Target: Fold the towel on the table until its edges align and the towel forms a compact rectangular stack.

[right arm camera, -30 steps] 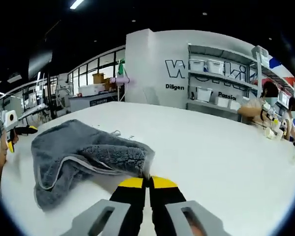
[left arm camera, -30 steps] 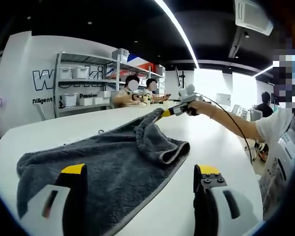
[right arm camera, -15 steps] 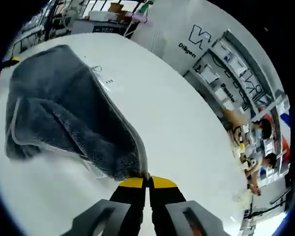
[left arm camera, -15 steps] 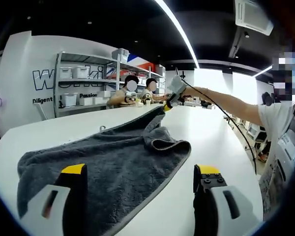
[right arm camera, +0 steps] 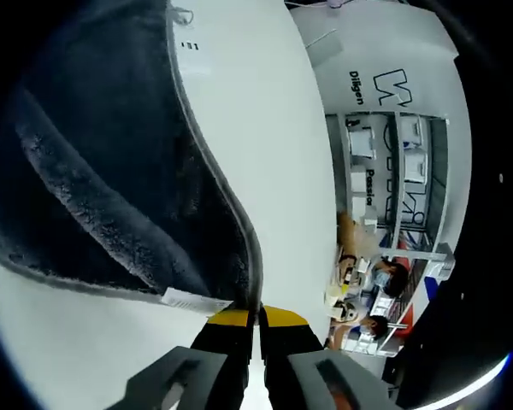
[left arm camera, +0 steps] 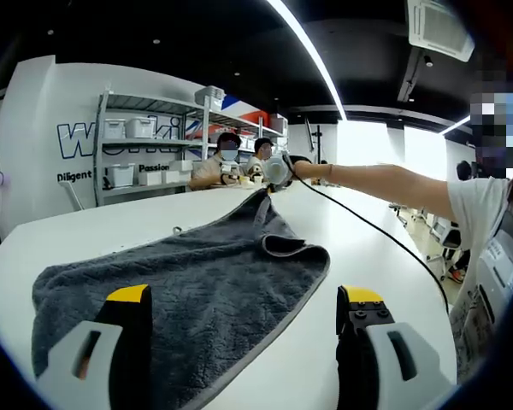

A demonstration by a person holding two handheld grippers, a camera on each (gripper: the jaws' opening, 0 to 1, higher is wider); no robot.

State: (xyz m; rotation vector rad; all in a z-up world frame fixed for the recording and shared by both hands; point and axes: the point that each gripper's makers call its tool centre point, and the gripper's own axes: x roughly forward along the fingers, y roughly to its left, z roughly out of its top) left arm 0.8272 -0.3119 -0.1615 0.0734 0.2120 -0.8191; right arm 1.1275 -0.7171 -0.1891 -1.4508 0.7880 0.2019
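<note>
Our right hand-held gripper (right arm camera: 256, 314) pinches the grey towel (left arm camera: 188, 290) by its far corner, lifted off the table (left arm camera: 376, 256); our left hand-held gripper (left arm camera: 244, 307) hangs open over its near edge. Nothing pins that edge, so pulling may drag the towel askew.

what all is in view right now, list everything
towel: one, dark grey, spread on the table, far corner lifted
table: one, white, under the towel
label: one, white, on the towel edge near the right tool
shelf rack: one, grey, against the back wall, with white bins
seated people: two, at the table's far end
left tool: one, yellow-tipped, open, at the towel's near edge
right tool: one, yellow-tipped, shut on the towel corner
arm: one, outstretched, holding the right tool
</note>
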